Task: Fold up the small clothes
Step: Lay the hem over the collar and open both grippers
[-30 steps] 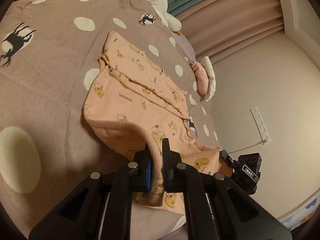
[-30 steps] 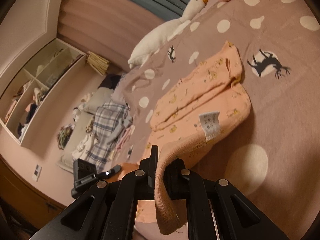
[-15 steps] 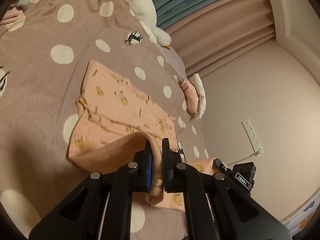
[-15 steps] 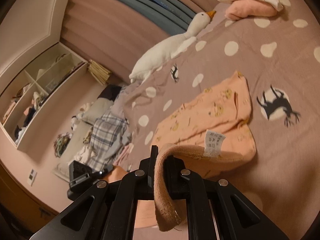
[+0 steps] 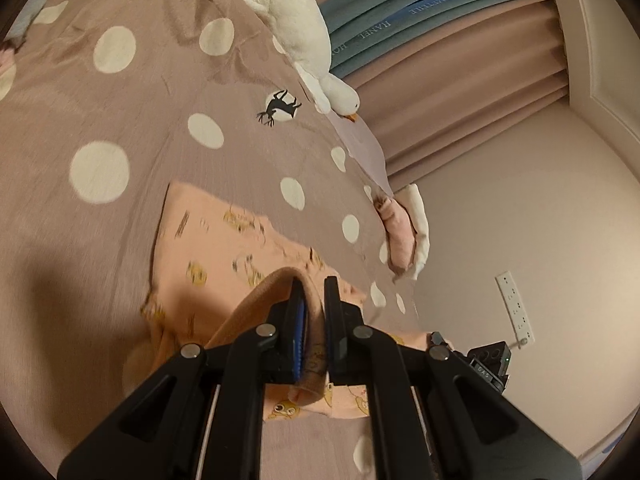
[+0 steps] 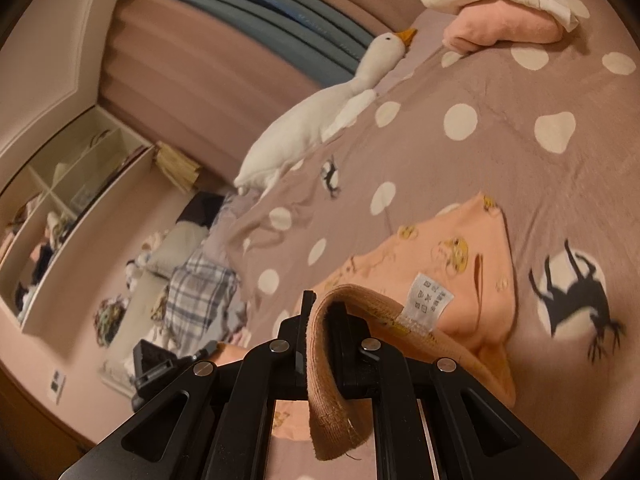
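A small peach garment [image 5: 224, 248] printed with yellow cartoon figures lies on the polka-dot bedspread [image 5: 120, 128]. My left gripper [image 5: 314, 292] is shut on one corner of its ribbed hem, which is lifted and curled over the lower half. In the right wrist view my right gripper [image 6: 322, 308] is shut on the other end of that hem, and the peach garment [image 6: 452, 256] shows its white care label [image 6: 430, 300] turned up. A flap of hem hangs down between the right fingers. The other gripper's black body [image 5: 486, 364] shows at the bed's edge.
A white goose plush [image 6: 320, 120] lies along the far side of the bed. A folded pink and white pile [image 6: 504, 12] sits at the far corner. Beyond the bed's left edge are plaid clothes [image 6: 200, 292] on the floor and open shelves [image 6: 60, 208]. Curtains hang behind.
Both grippers have carried the hem forward and slightly up over the garment. The fold has advanced, so less of the flat garment shows ahead of the fingers.
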Demonstrator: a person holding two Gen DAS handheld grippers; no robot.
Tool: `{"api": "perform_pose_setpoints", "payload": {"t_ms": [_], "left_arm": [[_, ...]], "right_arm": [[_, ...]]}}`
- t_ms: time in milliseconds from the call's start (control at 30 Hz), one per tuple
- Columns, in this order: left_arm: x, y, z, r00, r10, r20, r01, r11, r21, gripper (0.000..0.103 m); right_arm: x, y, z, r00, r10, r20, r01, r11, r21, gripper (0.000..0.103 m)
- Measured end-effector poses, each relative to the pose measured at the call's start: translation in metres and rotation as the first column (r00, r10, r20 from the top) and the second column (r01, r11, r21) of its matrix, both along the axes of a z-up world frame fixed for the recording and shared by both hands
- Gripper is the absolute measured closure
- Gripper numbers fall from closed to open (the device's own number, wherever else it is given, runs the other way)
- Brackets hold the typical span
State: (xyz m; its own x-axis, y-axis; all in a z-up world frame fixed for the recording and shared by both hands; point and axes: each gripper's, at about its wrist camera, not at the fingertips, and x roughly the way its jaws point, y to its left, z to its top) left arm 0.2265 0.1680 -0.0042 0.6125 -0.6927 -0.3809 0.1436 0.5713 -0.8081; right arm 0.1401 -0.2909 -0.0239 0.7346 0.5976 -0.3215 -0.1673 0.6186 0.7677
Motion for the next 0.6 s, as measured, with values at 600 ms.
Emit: {"api": "perform_pose_setpoints", "payload": {"t_ms": [600], "left_arm": [[0.095, -0.004, -0.055, 0.983, 0.066, -0.169, -0.050, 0.994, 0.094, 0.097]], "right_arm": [[0.096, -0.026, -0.066, 0.953, -0.041, -0.300, 0.038, 0.999, -0.016, 0.090]]}}
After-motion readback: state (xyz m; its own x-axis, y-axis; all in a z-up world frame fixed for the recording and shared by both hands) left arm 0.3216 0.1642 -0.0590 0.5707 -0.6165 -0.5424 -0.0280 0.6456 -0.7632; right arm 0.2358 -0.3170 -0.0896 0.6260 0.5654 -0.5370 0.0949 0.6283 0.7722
